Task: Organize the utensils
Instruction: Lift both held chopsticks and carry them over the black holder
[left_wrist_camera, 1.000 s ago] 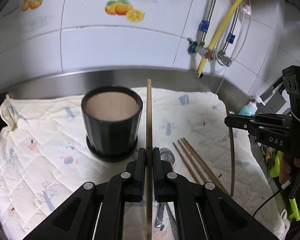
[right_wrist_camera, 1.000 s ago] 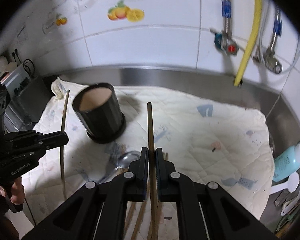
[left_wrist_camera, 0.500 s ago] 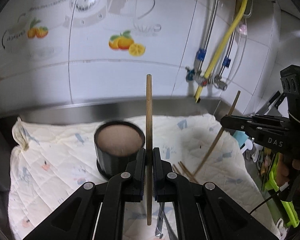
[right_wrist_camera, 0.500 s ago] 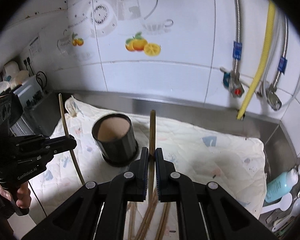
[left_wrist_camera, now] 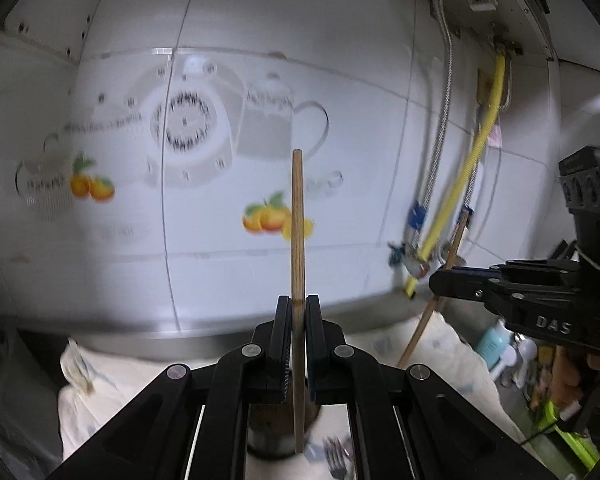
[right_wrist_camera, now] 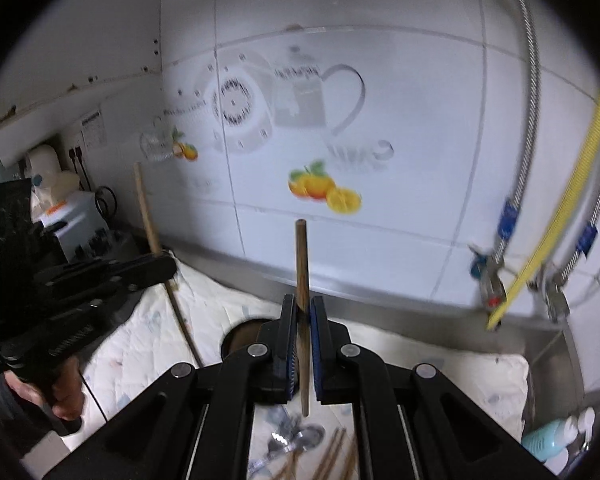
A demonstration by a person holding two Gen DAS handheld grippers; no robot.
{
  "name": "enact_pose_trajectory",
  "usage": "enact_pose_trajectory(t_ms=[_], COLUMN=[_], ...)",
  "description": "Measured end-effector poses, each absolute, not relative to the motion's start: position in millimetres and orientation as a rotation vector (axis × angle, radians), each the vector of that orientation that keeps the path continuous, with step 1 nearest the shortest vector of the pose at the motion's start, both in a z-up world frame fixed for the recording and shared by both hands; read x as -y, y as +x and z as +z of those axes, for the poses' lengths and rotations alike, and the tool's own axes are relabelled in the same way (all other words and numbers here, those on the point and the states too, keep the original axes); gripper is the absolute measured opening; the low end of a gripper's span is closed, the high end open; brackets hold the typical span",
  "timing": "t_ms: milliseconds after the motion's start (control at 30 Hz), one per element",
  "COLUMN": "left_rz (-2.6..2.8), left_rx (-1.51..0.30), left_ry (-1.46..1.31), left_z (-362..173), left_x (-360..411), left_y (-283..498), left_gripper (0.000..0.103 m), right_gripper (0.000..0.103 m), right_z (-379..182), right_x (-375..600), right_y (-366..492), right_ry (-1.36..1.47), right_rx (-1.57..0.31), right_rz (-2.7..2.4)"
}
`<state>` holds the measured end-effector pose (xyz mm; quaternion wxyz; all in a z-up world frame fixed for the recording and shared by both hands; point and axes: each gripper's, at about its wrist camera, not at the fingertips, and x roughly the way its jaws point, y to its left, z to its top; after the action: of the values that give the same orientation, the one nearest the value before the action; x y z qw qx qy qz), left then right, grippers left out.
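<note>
My left gripper point(left_wrist_camera: 298, 308) is shut on a wooden chopstick point(left_wrist_camera: 298, 232) that stands upright, high above the cloth. The dark round holder point(left_wrist_camera: 278, 432) shows only in part beneath its jaws. My right gripper point(right_wrist_camera: 303, 310) is shut on a second chopstick point(right_wrist_camera: 301, 264), also upright, with the holder's rim point(right_wrist_camera: 240, 334) just left of and below its fingers. Each view catches the other gripper at its edge: the right one point(left_wrist_camera: 440, 280) with its chopstick point(left_wrist_camera: 452, 248), the left one point(right_wrist_camera: 168, 268) with its chopstick point(right_wrist_camera: 145, 208).
A quilted white cloth point(right_wrist_camera: 148, 344) covers the steel counter. Loose chopsticks point(right_wrist_camera: 332, 452), a spoon point(right_wrist_camera: 308, 438) and a fork point(left_wrist_camera: 336, 460) lie on it. The tiled wall point(left_wrist_camera: 228, 240) stands close behind, with hoses and a yellow pipe point(right_wrist_camera: 556, 216) at right. A blue bottle point(right_wrist_camera: 548, 444) sits at the far right.
Both grippers rose from just over the cloth, each carrying its chopstick upward. The views tilted up toward the wall, and the holder slid down beneath the jaws.
</note>
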<state>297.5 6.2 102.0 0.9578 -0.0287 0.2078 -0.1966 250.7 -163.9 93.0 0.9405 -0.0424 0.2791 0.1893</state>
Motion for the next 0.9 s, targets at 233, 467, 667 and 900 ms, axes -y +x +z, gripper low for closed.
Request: enact_pose_trajectory(t_ms=[233,467,667,900], left_rz=[-0.371,-0.361,-0.356,-0.349], left_rx=[-0.436,-0.479,-0.529,-0.551], left_ry=[-0.083,-0.093,-0.076,-0.083], left_z=[91.9,56.2,28.9,16.8], left_x=[-13.9,-17.3,-16.6,-18.5], left_y=[342.3,371.0,382.7,384.8], left_gripper=[0.006,0.006,0.006,0.006], right_gripper=[0.009,0.009,0.009,0.009], right_z=[104.0,82.1,52.7,42.0], right_x=[138.5,122.0,120.2,118.6], right_y=[269.5,293.3,304.5,304.7], right_ry=[-0.077,-0.058,-0.034,-0.027], right_rx=[-0.516,-0.545,-0.61,-0.635], right_rz=[0.42,0.415,0.405,0.397])
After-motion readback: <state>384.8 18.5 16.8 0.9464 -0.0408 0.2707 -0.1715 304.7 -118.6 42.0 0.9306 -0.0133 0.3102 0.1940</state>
